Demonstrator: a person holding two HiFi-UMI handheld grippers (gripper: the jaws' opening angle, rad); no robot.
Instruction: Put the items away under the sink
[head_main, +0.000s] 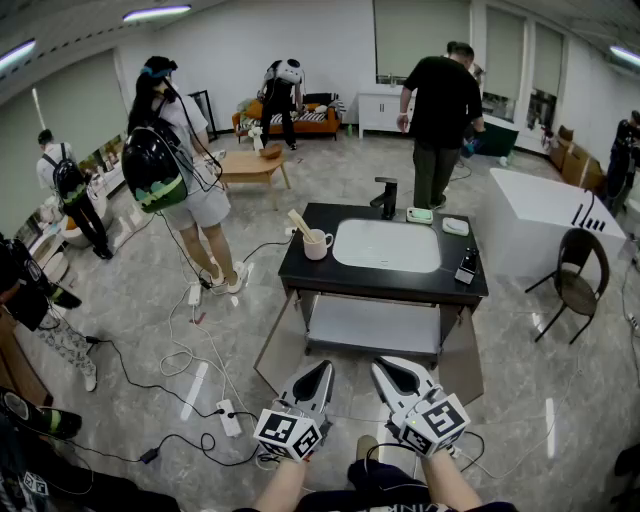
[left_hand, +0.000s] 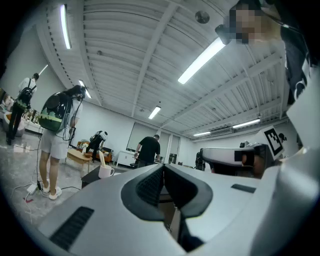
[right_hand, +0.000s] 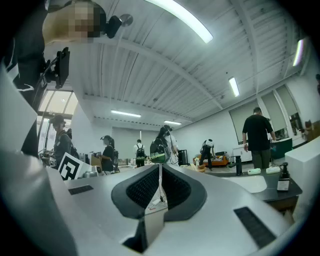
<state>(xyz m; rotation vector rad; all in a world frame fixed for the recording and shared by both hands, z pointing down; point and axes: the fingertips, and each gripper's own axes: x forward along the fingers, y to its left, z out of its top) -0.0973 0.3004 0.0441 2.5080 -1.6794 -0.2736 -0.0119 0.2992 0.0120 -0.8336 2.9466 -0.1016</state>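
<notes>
A black sink cabinet (head_main: 300, 268) with a white basin (head_main: 386, 245) stands ahead, both lower doors swung open on a pale shelf (head_main: 372, 326). On its top are a white mug (head_main: 317, 244) with a wooden utensil, a black tap (head_main: 386, 197), a green soap dish (head_main: 419, 214), a small pale dish (head_main: 455, 226) and a dark bottle (head_main: 466, 266). My left gripper (head_main: 323, 368) and right gripper (head_main: 387, 366) hover side by side short of the cabinet, both shut and empty. The left gripper (left_hand: 163, 168) shows the mug (left_hand: 106, 171); the right gripper (right_hand: 160, 168) shows the bottle (right_hand: 283, 183).
Cables and a power strip (head_main: 229, 417) lie on the floor at the left. A white tub (head_main: 545, 225) and a dark chair (head_main: 578, 275) stand right of the cabinet. Several people stand around; one person (head_main: 441, 120) is right behind the sink. A low wooden table (head_main: 251, 165) is farther back.
</notes>
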